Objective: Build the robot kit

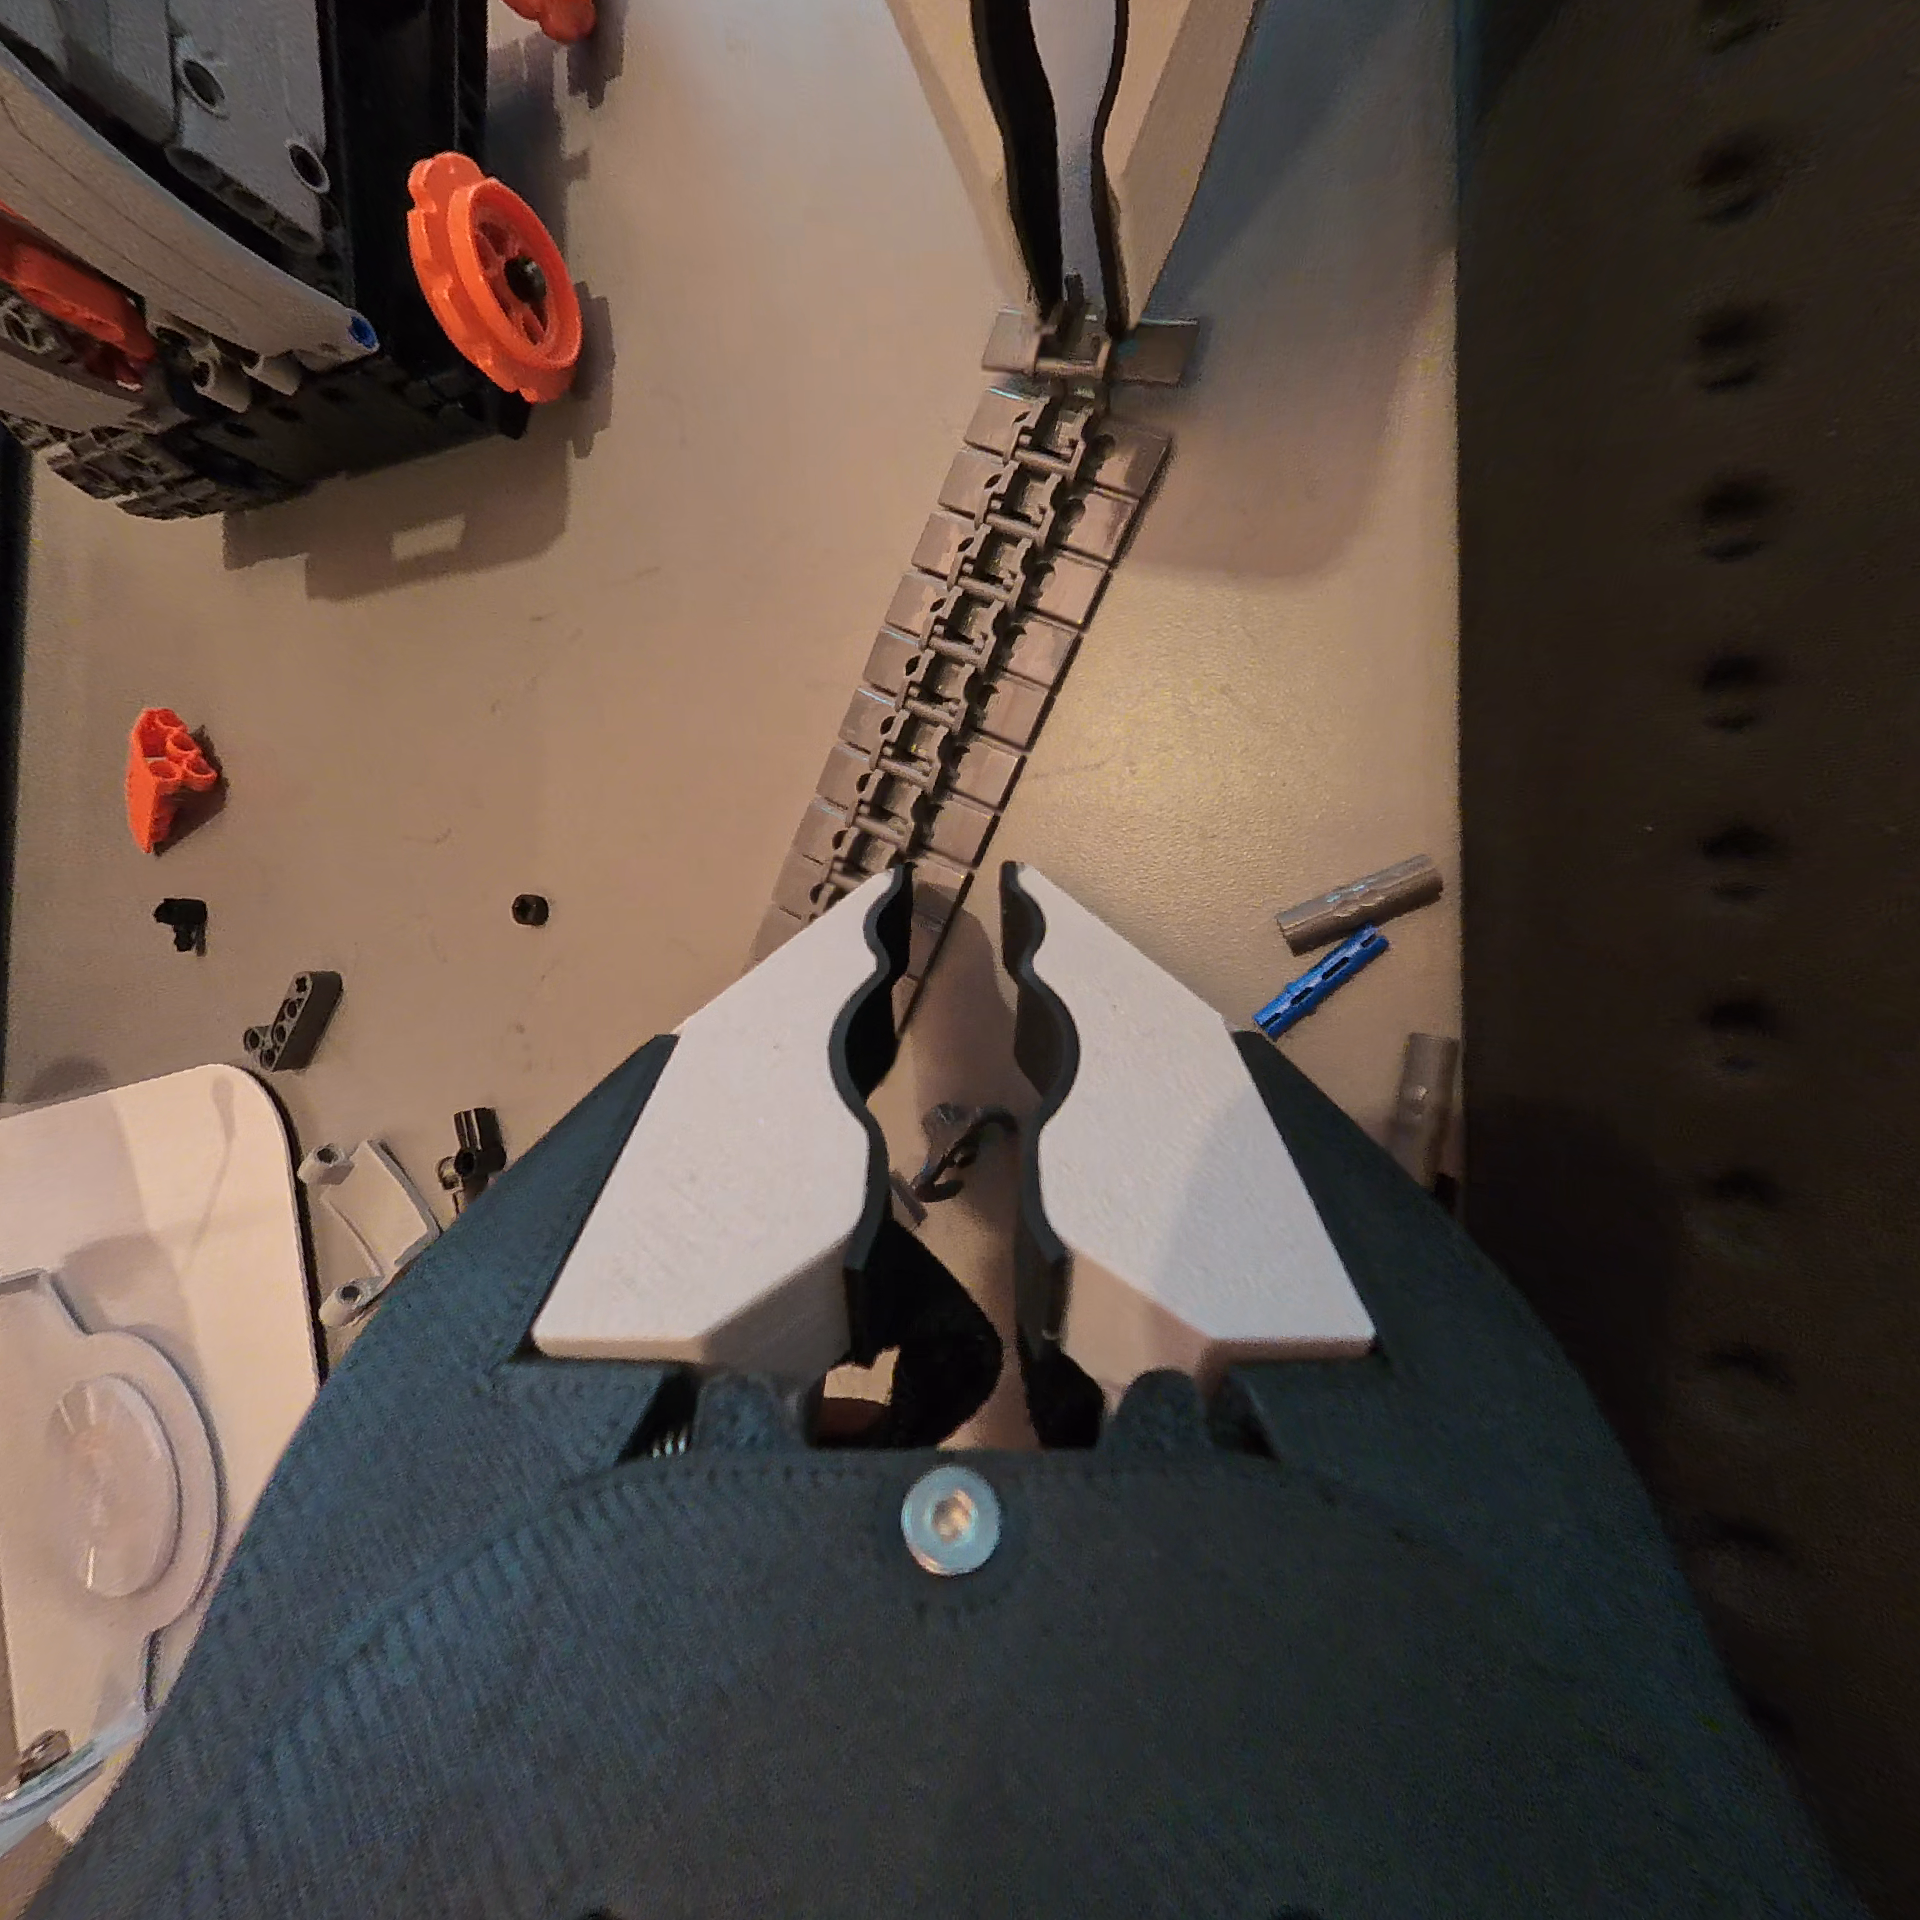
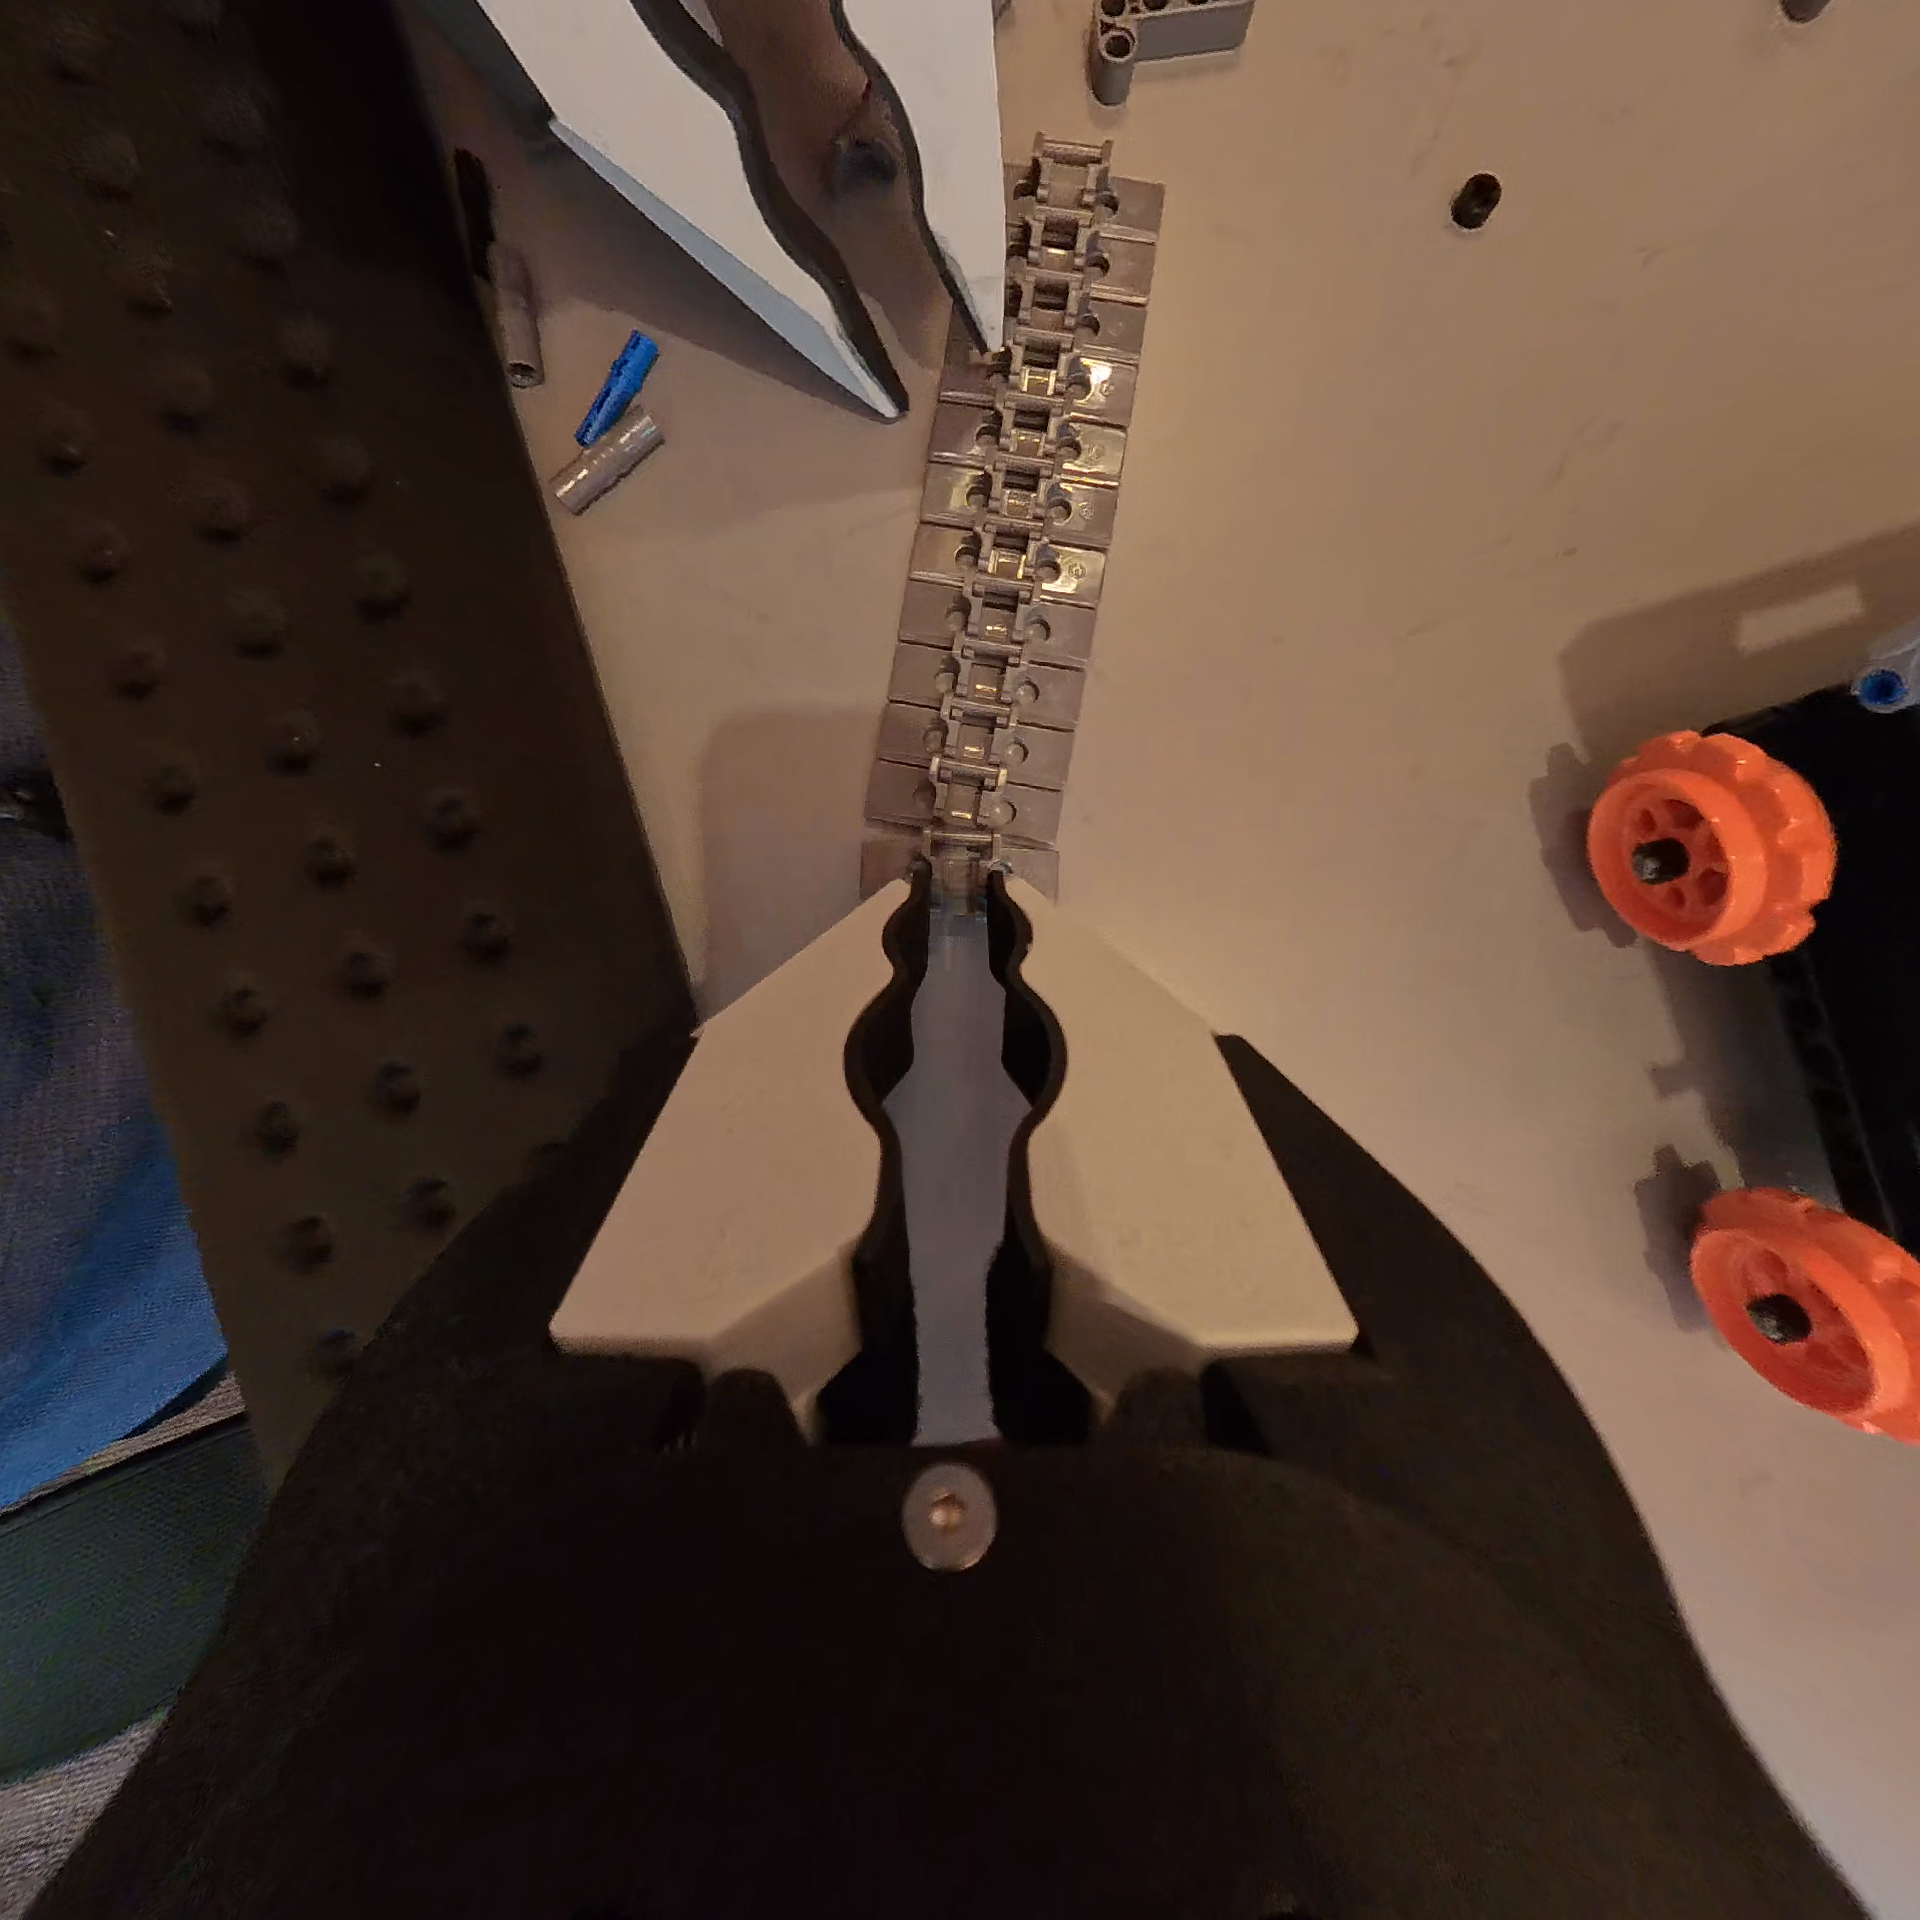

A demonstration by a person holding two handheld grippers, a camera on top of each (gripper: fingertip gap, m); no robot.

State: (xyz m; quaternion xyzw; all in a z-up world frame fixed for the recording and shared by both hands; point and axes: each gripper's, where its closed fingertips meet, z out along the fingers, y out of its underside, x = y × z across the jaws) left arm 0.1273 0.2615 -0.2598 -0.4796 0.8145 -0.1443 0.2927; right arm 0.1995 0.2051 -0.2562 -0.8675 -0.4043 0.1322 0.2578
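A grey toy track chain (image 1: 971, 644) of several links lies flat on the pale table (image 1: 644, 727), also in the right wrist view (image 2: 1003, 540). My right gripper (image 2: 958, 881) is shut on the chain's end link; in the left wrist view it shows at the top (image 1: 1070, 301). My left gripper (image 1: 956, 875) is open and holds nothing. It hovers over the chain's other end, which runs under its left finger (image 1: 790, 1039). In the right wrist view it shows at the top (image 2: 935, 374), one tip beside the chain. A small dark piece (image 1: 956, 1138) lies between its fingers.
A toy vehicle with orange wheels (image 1: 488, 275) (image 2: 1704, 847) stands beside the chain. A blue pin (image 1: 1320, 982) and a grey connector (image 1: 1356, 902) lie by a dark studded mat (image 1: 1714, 831). An orange piece (image 1: 166, 769), small black parts (image 1: 296, 1018) and a clear plastic sheet (image 1: 135, 1299) lie left. The grippers' ends are close to 10 centimeters from one another. From my left tips it is roughly 6 centimeters to the blue pin (image 1: 1320, 982); from my right, 12 centimeters. It turns up in the right wrist view (image 2: 608, 390) as well.
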